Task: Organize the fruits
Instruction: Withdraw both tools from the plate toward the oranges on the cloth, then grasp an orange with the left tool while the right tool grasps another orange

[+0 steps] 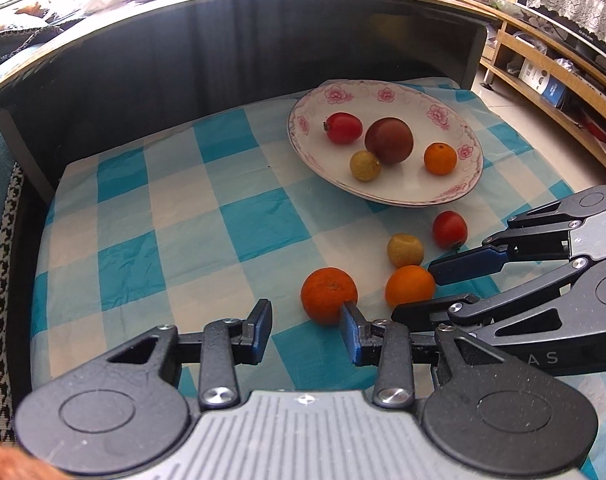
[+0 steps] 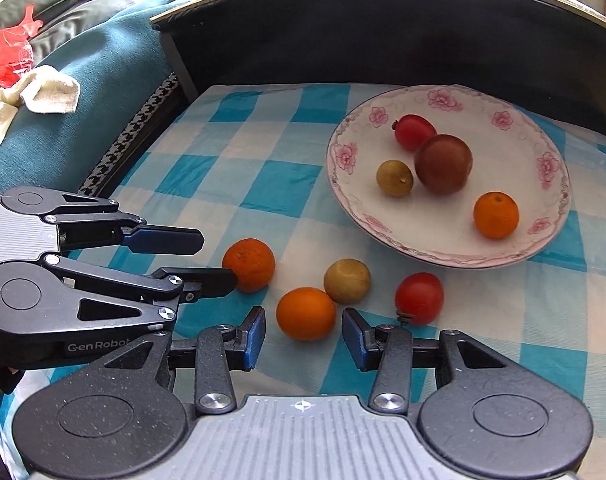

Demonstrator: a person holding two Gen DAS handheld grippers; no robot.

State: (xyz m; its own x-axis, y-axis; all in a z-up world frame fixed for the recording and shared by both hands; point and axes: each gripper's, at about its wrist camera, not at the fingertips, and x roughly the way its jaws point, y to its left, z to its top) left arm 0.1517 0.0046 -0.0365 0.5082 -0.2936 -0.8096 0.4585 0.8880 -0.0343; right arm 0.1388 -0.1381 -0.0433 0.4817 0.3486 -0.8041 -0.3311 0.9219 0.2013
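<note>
Nearest my left-wrist lens, my left gripper [image 1: 306, 330] has its blue-padded black fingers spread wide, gripping nothing; its right finger overlaps the rough-skinned dark orange mandarin [image 1: 329, 295], so I cannot tell if they touch. My right gripper [image 2: 303, 338] is likewise spread, its fingers on either side of the smooth bright orange mandarin [image 2: 306, 313], without visible contact. Both grippers' bodies are cut off by the frame edges. Beside these, loose on the crinkled blue-and-white checked cloth [image 2: 231, 156], lie a dull yellow-green round fruit [image 2: 347, 281] and a glossy red oval tomato [image 2: 419, 297]. The shallow white ceramic plate with pink flowers [image 2: 431, 240] holds a red tomato [image 2: 414, 131], a big dark reddish-brown fruit [image 2: 443, 164], a small yellow-green fruit [image 2: 394, 178] and a small orange [image 2: 496, 215].
</note>
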